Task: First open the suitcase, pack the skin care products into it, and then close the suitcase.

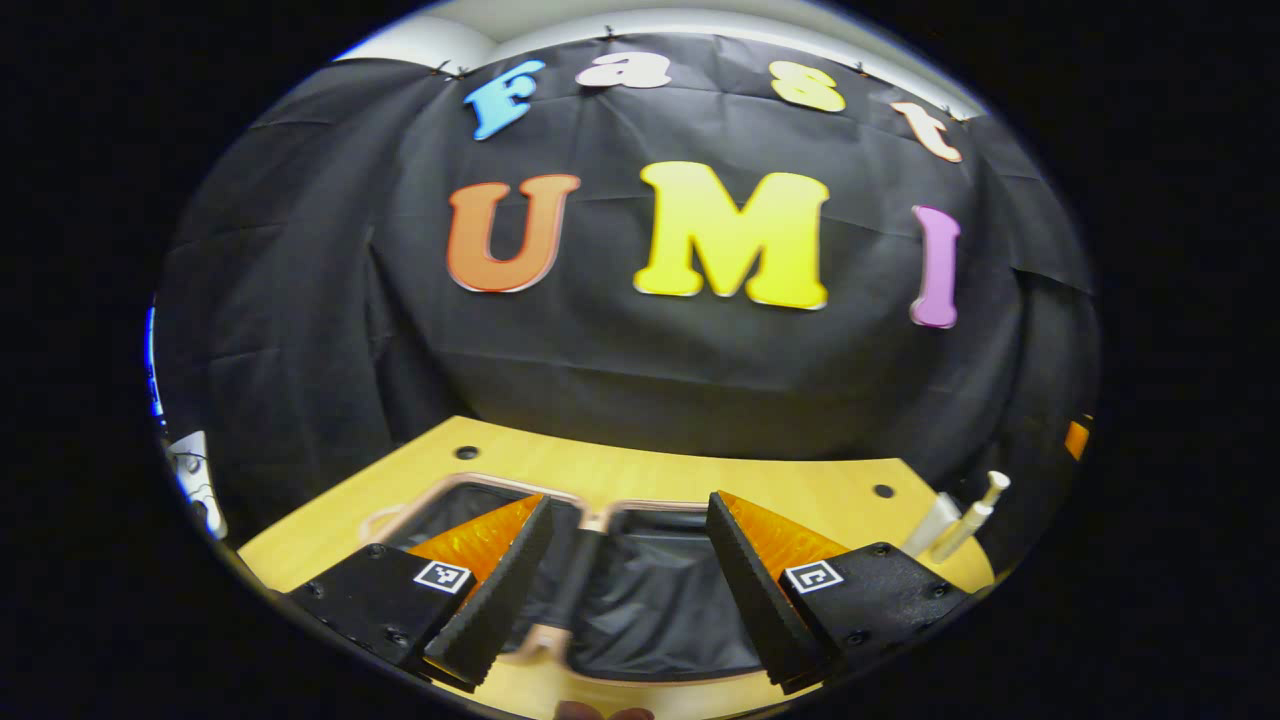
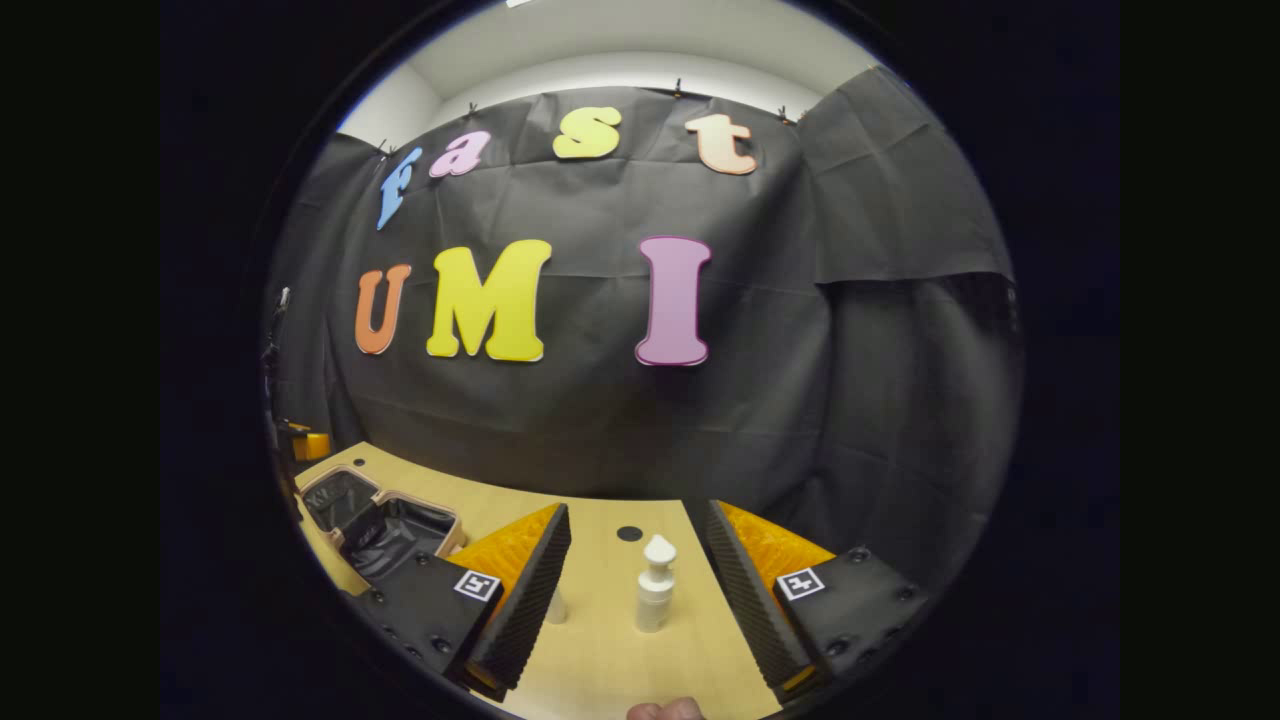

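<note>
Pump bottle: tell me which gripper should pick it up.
Right. The pump bottle stands upright between the open right gripper fingers. The left gripper, also open, faces the open suitcase instead.

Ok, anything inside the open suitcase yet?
The suitcase shows only black lining; the left gripper fingers cover parts of both halves. A pump bottle stands on the table.

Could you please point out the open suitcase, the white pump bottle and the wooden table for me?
Open pink-rimmed suitcase with black lining [image 1: 650, 600]: left gripper view, on the lining.
White plastic pump bottle [image 2: 654, 598]: right gripper view, on its body.
Light wooden table [image 2: 610, 650]: right gripper view, on bare tabletop.
</note>
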